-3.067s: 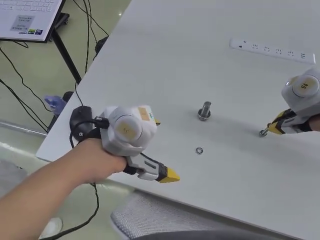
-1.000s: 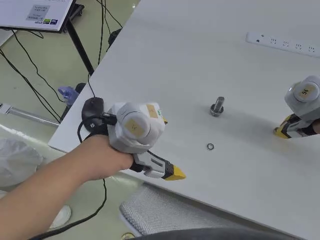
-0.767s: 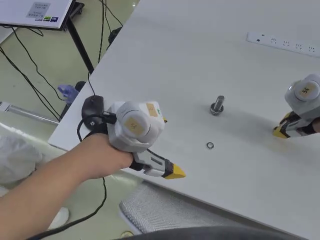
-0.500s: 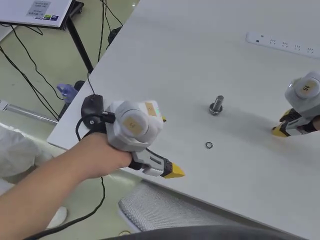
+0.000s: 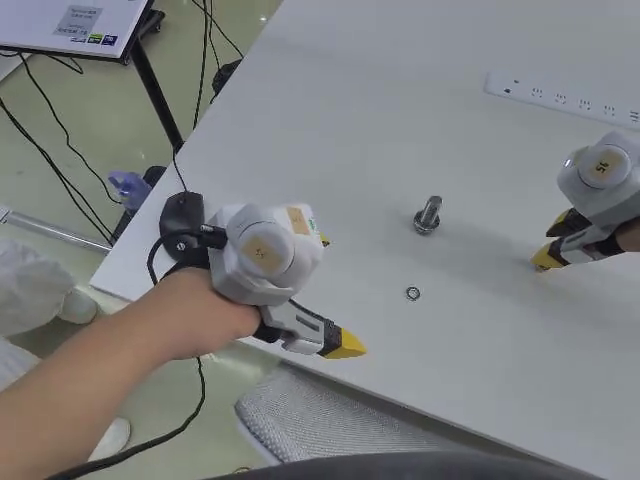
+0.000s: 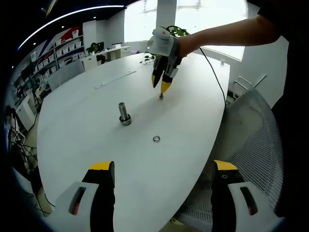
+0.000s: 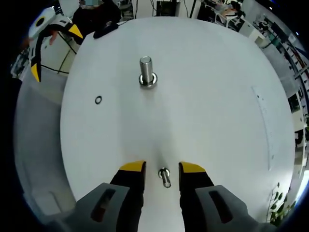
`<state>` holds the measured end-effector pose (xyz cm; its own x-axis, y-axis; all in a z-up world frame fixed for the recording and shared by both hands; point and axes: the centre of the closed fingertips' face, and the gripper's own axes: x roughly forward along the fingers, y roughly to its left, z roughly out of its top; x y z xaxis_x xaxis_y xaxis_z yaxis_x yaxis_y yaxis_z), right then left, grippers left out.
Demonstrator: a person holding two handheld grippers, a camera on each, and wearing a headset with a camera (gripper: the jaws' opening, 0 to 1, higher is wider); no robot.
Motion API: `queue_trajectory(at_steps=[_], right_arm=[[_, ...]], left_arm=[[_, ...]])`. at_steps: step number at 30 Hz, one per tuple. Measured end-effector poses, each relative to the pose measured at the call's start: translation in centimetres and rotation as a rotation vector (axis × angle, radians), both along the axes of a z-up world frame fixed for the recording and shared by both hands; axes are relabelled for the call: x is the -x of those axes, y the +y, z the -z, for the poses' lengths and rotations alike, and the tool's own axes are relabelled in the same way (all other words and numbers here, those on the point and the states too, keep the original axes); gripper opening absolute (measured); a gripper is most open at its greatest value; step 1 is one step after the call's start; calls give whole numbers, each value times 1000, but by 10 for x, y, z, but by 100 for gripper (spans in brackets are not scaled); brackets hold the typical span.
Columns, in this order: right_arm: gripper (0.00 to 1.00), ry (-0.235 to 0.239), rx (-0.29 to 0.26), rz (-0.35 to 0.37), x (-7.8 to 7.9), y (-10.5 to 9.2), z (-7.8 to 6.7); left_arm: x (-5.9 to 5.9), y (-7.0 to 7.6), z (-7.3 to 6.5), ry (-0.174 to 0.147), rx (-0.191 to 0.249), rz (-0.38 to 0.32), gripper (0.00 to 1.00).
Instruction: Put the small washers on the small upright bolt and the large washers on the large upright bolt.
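The large upright bolt (image 5: 428, 215) (image 6: 124, 113) (image 7: 147, 72) stands mid-table with a wider metal ring at its foot. One small washer (image 5: 413, 293) (image 6: 156, 139) (image 7: 98, 100) lies flat on the table in front of it. The small upright bolt (image 7: 164, 176) (image 6: 161, 96) stands between the jaws of my right gripper (image 7: 162, 167) (image 5: 545, 258) (image 6: 161, 82), which is open with a gap on each side of the bolt. My left gripper (image 6: 163, 166) (image 5: 345, 347) (image 7: 53, 34) hovers open over the table's near edge with nothing in it, short of the washer.
A white power strip (image 5: 560, 98) (image 6: 115, 79) lies at the far side of the white table (image 5: 330, 120). A grey mesh chair (image 5: 330, 430) (image 6: 260, 145) sits below the near edge. Cables and a stand leg (image 5: 160, 100) are on the floor to the left.
My right gripper has shifted slightly left and its tips now cover the small bolt, which stood beside them three seconds ago. The left gripper has barely moved. The head camera has shifted a little.
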<state>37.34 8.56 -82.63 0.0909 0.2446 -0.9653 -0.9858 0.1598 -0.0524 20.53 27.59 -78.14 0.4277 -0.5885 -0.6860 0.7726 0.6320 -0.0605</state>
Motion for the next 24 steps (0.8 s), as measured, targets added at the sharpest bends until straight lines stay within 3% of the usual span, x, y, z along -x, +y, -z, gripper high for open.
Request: queue_trajectory(at_steps=[8, 24], right_arm=[[29, -5, -23, -54, 14, 24, -9], [30, 17, -65, -109, 45, 69, -6]], left_arm=[[-1, 0, -4, -12, 8, -7, 82], [-1, -1, -5, -16, 17, 3, 86]])
